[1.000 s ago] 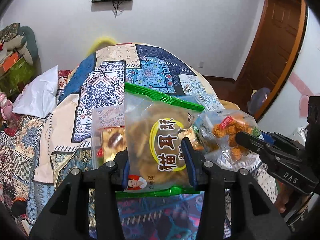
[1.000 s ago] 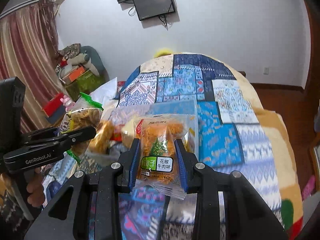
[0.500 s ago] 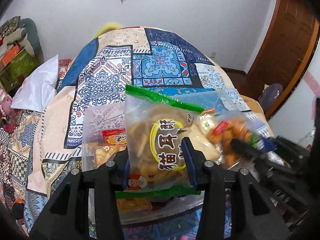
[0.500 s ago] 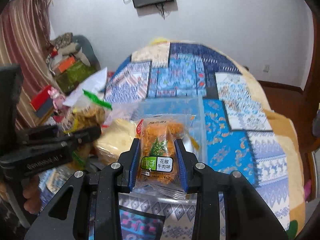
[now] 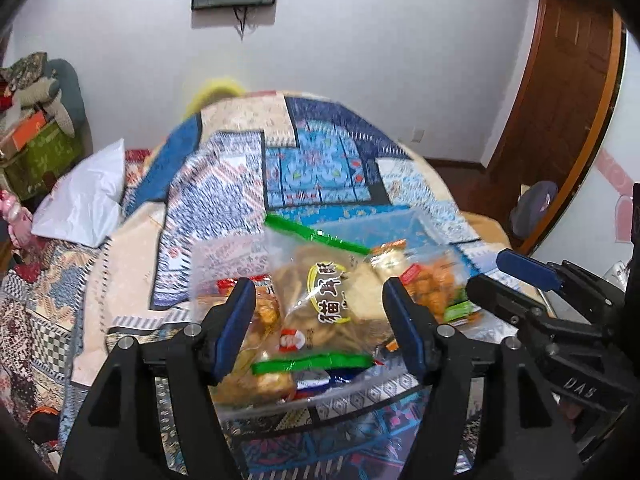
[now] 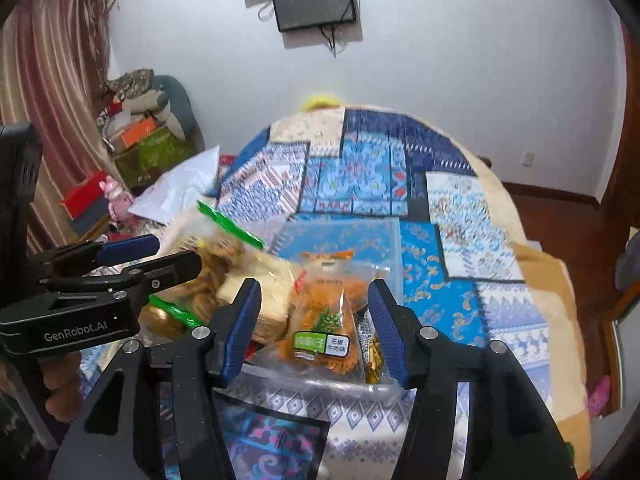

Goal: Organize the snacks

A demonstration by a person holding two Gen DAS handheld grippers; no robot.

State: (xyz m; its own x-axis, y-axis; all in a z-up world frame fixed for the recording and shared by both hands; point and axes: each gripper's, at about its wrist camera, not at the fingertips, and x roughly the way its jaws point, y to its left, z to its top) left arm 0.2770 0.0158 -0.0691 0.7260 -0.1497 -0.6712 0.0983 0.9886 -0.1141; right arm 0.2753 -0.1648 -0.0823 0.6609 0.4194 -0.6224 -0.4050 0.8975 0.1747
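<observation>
Left claw: the left claw stands spread wide, its blue pads clear of the bag on both sides.
Right claw: the right claw is likewise spread, a gap showing between each pad and the packet.
Green-sealed bag: the cat-ear crisp bag lies between the left fingers in the clear bin, resting on other snacks.
Orange packet: the orange snack packet sits tilted at the bin's right side, between the right fingers.
Bin edges: the near rim curves just past the fingertips; the far wall rises behind the packets, so the open room is overhead.
Neighbours: a pale bread-like pack lies between the two bags; a gold-wrapped piece sits beside the orange packet.
Surface: a patchwork quilt covers the bed, with bare cloth to the right and beyond the bin.
Room: a white plastic bag lies to the left; a wall screen hangs on the far wall.
Left view only: a wooden door.
Right view only: a striped curtain.
</observation>
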